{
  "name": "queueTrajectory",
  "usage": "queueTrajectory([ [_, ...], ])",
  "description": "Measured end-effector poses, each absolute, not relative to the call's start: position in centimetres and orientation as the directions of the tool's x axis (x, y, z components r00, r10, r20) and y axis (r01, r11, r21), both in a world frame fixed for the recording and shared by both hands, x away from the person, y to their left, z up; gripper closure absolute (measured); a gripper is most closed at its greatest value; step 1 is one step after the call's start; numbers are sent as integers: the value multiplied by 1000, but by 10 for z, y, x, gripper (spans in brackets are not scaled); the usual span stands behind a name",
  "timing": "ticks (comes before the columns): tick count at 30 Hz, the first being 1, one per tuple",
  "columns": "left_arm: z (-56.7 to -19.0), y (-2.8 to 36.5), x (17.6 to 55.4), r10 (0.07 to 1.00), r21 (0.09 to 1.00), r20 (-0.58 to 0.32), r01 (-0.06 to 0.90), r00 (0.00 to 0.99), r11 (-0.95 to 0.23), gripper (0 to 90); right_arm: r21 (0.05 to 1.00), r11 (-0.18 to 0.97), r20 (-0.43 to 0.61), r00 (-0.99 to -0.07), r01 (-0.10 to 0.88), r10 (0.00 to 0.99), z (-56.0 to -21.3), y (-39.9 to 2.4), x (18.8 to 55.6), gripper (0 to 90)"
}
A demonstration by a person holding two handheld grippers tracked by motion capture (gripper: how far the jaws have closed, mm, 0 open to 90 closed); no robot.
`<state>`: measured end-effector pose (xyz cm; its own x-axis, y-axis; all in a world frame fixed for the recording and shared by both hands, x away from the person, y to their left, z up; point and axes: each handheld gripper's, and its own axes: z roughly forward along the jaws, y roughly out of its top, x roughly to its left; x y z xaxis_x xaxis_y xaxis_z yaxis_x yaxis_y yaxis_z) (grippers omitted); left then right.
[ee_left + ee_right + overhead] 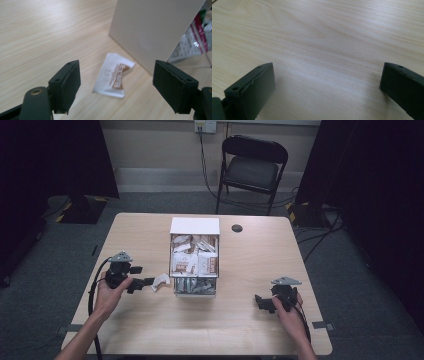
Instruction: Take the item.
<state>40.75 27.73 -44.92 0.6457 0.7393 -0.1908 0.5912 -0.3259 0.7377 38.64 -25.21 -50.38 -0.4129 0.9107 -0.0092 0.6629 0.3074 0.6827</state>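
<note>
A small white sachet with brown print point(160, 281) point(112, 76) lies flat on the wooden table, just left of a clear box point(195, 226) packed with several similar sachets. My left gripper point(142, 275) point(117, 68) hovers close to the loose sachet with its jaws wide apart and nothing between the pads; the sachet lies on the table a little beyond them. The box's white side wall point(150, 27) rises right behind the sachet. My right gripper point(262, 303) point(327, 72) rests open near the table's front right, over bare wood.
A small black round disc point(237, 228) sits on the table behind the box on the right. A black folding chair point(252, 167) stands beyond the far edge. The table's front edge point(200, 352) lies close to both forearms.
</note>
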Motion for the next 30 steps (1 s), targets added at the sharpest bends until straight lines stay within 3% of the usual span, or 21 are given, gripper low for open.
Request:
queueTrajectory([
  [9, -453, 313, 389, 803, 706, -194, 648, 564, -284, 221, 683, 306, -9, -412, 663, 911, -504, -252, 386, 0],
  [12, -459, 325, 386, 799, 691, -233, 672, 555, -265, 223, 683, 306, -9, -411, 664, 912, -504, -252, 386, 0],
  [21, -474, 342, 376, 876, 671, -152, 699, 458, -249, 217, 683, 303, -11, -407, 664, 914, -504, -252, 386, 0],
  [23, -478, 342, 375, 887, 698, -105, 668, 450, -257, 208, 684, 303, -11, -406, 664, 914, -504, -252, 386, 0],
  [30, -502, 346, 370, 911, 681, -128, 703, 392, -207, 202, 683, 303, -10, -407, 664, 914, -504, -252, 386, 0],
])
